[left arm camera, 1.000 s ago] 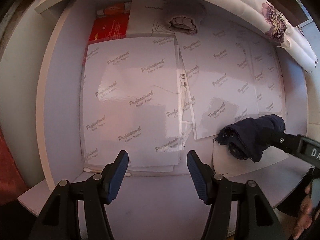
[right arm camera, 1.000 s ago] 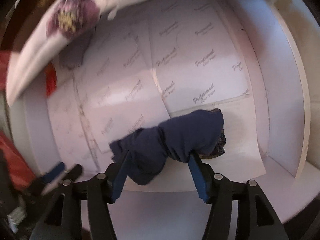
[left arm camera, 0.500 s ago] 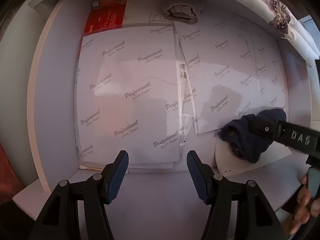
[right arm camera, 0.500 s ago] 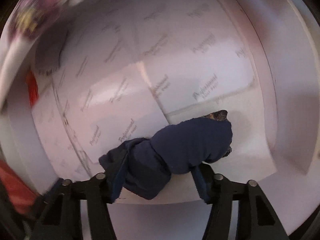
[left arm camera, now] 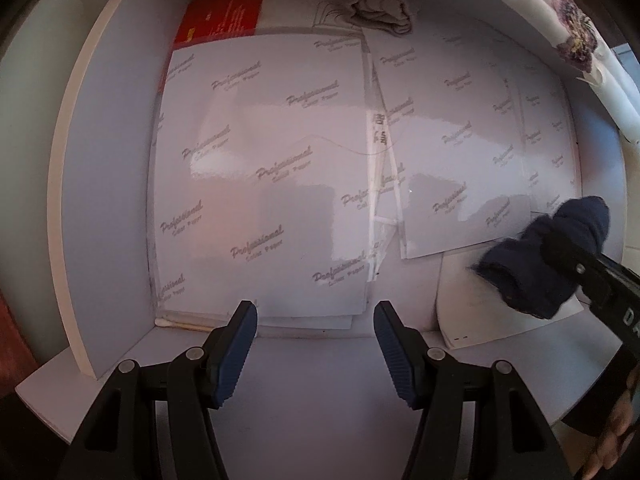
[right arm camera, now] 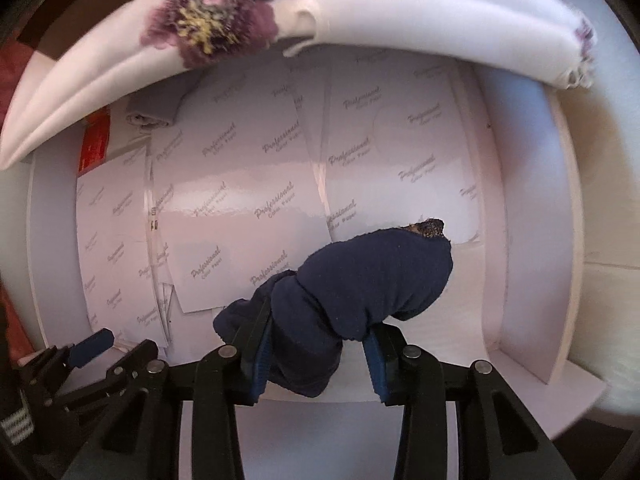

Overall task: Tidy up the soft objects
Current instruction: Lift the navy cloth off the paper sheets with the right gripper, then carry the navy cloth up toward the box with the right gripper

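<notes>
The right gripper squeezes a blue sock, low in the middle of the right view. It holds the sock over the white shelf, so this sock is not put away yet. A grey cloth lies at the top of the left view, maybe already sorted. The left gripper hangs at the bottom, wide apart and holding nothing, pointing at the papers.

Both wrist views look down, close, into a shallow white tray lined with glossy printed paper sheets; both share the sheets and a bundled navy fabric sock
</notes>
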Action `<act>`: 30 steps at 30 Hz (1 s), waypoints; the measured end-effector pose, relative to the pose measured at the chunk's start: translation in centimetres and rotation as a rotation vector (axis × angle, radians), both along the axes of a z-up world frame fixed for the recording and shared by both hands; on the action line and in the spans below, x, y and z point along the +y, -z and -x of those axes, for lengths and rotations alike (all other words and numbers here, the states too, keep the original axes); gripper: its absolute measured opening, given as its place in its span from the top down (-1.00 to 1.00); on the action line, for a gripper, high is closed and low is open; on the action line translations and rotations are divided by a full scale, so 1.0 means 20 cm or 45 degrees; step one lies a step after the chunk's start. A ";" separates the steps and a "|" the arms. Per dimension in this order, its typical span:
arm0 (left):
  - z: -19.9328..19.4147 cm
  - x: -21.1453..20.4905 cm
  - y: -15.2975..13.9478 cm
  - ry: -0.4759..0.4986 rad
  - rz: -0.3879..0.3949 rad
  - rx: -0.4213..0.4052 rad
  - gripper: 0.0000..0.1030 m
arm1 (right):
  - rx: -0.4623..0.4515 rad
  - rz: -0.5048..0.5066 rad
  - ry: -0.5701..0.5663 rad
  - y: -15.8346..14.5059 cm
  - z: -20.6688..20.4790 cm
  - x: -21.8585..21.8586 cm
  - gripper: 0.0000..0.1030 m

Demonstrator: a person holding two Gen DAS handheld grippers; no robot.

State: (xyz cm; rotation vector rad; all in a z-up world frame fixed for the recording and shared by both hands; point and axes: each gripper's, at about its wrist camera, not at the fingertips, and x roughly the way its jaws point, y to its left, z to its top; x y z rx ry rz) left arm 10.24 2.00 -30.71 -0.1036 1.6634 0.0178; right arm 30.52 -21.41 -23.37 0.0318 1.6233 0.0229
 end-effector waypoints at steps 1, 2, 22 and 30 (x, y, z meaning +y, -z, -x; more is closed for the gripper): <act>0.00 0.00 0.01 -0.006 -0.001 0.005 -0.20 | -0.003 0.009 -0.005 -0.01 0.01 0.01 0.21; 0.00 0.01 0.01 -0.012 0.003 0.011 -0.20 | -0.004 0.018 -0.008 -0.02 0.01 0.01 0.21; -0.06 0.21 -0.11 -0.206 0.164 -0.068 -0.20 | -0.032 0.156 -0.076 -0.12 0.17 0.05 0.21; -0.04 0.16 -0.11 -0.114 0.106 -0.047 -0.20 | -0.082 0.103 -0.043 -0.16 0.12 -0.01 0.21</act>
